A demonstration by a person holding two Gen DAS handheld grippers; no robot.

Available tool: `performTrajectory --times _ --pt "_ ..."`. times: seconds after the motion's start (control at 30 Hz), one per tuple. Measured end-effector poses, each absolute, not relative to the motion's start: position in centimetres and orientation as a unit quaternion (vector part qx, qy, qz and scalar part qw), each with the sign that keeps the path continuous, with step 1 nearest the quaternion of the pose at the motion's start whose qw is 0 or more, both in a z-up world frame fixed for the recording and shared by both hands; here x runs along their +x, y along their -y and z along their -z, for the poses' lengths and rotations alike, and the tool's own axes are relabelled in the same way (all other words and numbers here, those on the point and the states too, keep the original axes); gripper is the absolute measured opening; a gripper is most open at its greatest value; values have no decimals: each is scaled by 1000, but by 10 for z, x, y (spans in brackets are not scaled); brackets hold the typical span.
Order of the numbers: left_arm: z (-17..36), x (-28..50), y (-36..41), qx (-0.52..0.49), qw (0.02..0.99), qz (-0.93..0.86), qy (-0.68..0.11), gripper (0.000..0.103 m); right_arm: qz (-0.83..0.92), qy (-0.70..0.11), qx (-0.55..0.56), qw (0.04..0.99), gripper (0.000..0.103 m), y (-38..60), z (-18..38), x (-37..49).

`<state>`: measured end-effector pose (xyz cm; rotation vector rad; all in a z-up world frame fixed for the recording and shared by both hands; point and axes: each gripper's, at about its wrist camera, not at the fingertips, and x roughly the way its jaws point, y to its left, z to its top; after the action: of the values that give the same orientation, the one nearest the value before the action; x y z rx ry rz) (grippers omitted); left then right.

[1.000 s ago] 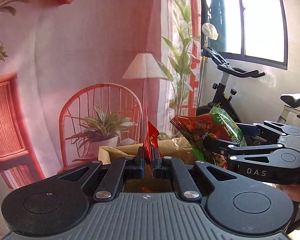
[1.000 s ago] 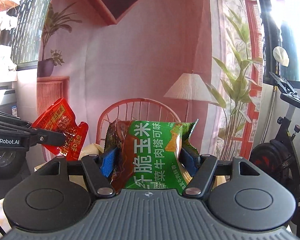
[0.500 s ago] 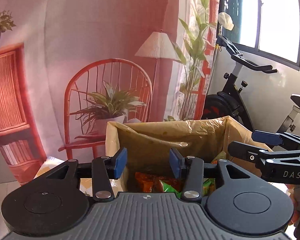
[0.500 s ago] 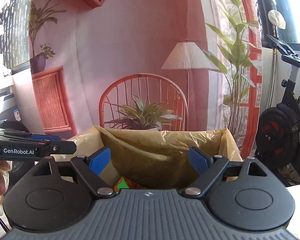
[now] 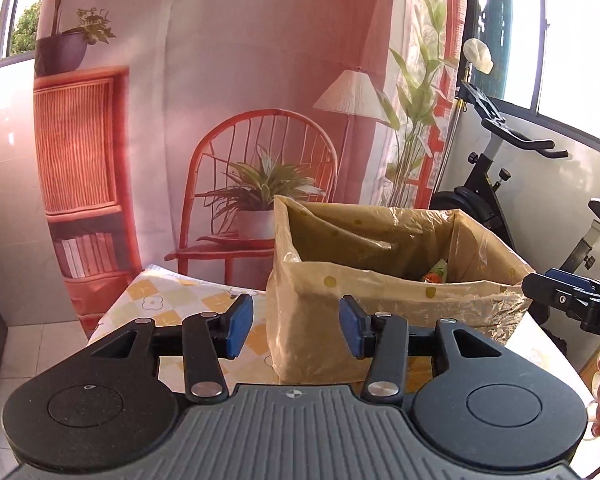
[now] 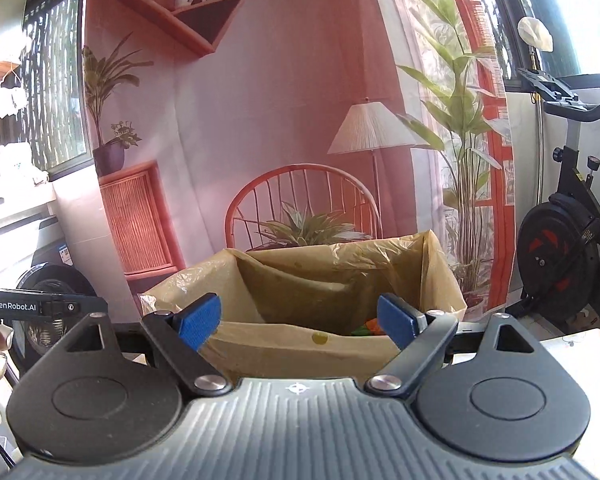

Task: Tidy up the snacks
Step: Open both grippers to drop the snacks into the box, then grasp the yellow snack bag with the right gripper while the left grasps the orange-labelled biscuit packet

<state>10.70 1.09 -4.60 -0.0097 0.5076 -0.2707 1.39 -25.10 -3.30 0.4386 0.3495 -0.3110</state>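
Both grippers are hanging just in front of the lined box, which is sitting on the desk. The left gripper is showing its jaws about half apart and the right gripper wider; both have just been opening, and nothing is lying between them. The snacks are resting inside the box. To do well now, judge that each gripper should be clearing the flimsy liner before seeking another packet. The left view is showing the checked cloth beside the box; the right view is showing only a glimpse of packets over the rim.
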Motion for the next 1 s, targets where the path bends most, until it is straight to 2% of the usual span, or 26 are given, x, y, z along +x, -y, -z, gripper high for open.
performTrajectory --times 0.3,0.57,1.0 --pt "92 84 -40 -69 950 76 -296 50 143 -240 238 930 87 237 81 -5" --pt "113 79 -40 -76 943 62 -319 50 132 -331 239 903 87 229 116 14" --pt "140 76 -33 -68 931 54 -356 49 163 -420 256 855 90 239 179 44"
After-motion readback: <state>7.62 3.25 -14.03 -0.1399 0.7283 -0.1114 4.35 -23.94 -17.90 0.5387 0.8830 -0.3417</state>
